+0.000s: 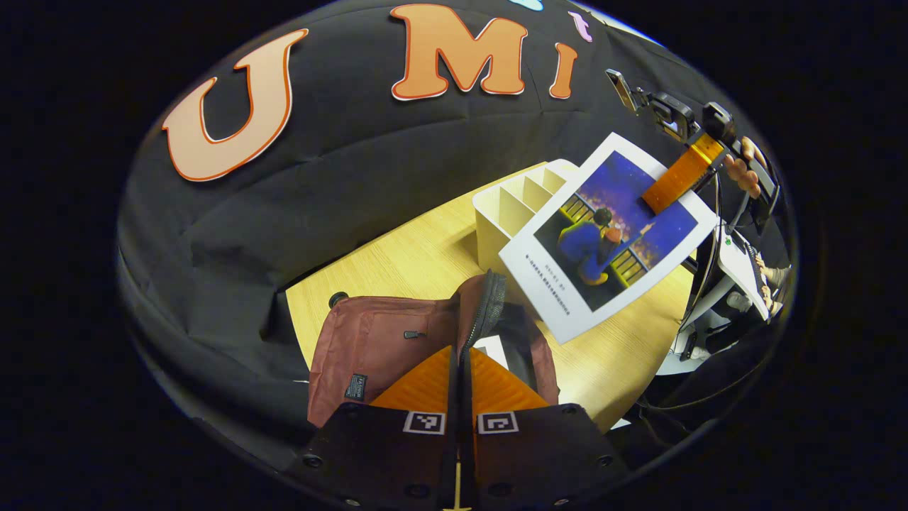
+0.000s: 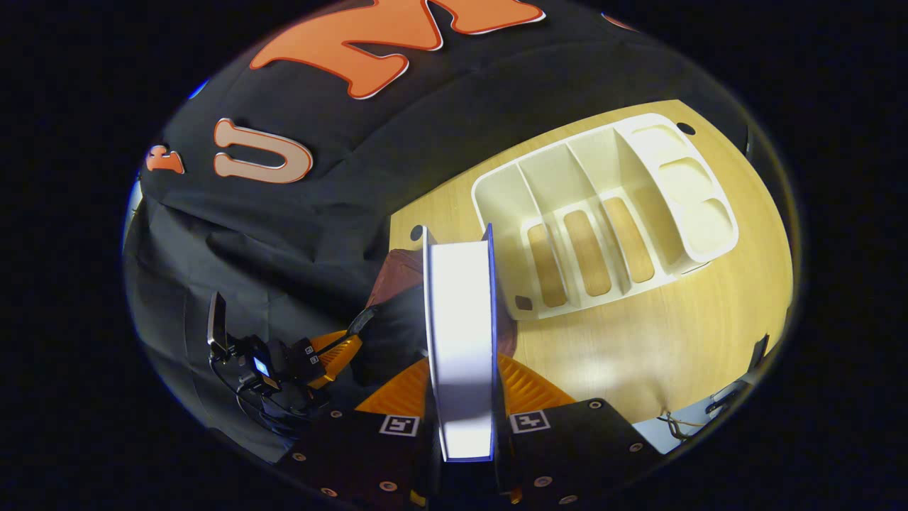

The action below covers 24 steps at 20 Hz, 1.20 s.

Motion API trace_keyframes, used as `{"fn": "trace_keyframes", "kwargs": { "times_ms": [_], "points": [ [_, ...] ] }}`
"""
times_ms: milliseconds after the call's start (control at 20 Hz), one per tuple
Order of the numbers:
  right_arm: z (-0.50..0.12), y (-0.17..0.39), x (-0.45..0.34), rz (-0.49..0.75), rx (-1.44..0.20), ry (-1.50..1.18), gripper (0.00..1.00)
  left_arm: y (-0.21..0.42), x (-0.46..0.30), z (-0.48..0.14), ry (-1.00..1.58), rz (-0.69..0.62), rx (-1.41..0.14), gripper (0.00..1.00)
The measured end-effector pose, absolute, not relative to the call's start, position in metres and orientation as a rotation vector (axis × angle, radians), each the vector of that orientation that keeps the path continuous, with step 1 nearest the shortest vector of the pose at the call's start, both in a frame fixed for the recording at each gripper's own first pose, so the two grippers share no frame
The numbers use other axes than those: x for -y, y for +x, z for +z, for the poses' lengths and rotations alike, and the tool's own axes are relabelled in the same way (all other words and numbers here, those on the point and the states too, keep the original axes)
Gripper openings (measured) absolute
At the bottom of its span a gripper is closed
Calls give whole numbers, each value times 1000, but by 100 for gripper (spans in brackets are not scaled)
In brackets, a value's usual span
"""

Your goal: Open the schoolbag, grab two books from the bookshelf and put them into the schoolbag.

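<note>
No legible text or labels.

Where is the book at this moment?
In the left gripper view the book hangs at right, held by the right tongs, above the open schoolbag and before the white bookshelf.

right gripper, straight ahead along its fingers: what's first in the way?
Probably the schoolbag: the book clamped in the right gripper leads that way, its far edge over the bag's rim. The white bookshelf sits off to the side. Depth is unclear.

Cloth-walled booth (image 1: 319, 213), wooden table (image 1: 397, 262)
</note>
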State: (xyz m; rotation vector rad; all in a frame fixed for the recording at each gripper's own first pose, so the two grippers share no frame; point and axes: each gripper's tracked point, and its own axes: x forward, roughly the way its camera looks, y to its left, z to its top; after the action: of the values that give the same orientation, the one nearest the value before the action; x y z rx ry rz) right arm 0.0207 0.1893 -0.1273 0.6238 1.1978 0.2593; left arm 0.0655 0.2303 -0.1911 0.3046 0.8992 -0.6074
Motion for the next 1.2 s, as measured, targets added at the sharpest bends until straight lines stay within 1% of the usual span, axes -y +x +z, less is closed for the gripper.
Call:
{"fn": "trace_keyframes", "kwargs": {
  "times_ms": [150,400,550,650,1000,1200],
  "points": [
    [-154,8,-211,265,-1218,680,31,67,-229,-190,299,-599,-900,3],
    [-211,6,-244,211,-1250,774,31,64,-228,-188,298,-599,-900,3],
    [-222,6,-265,222,-1231,806,31,62,-224,-185,300,-604,-893,3],
    [-230,11,-290,258,-1198,832,31,60,-219,-181,301,-616,-887,3],
    [-258,11,-333,256,-1169,1002,31,52,-202,-170,298,-659,-862,3],
    [-279,21,-363,272,-1140,1025,31,48,-194,-165,323,-691,-846,2]
  ]
}}
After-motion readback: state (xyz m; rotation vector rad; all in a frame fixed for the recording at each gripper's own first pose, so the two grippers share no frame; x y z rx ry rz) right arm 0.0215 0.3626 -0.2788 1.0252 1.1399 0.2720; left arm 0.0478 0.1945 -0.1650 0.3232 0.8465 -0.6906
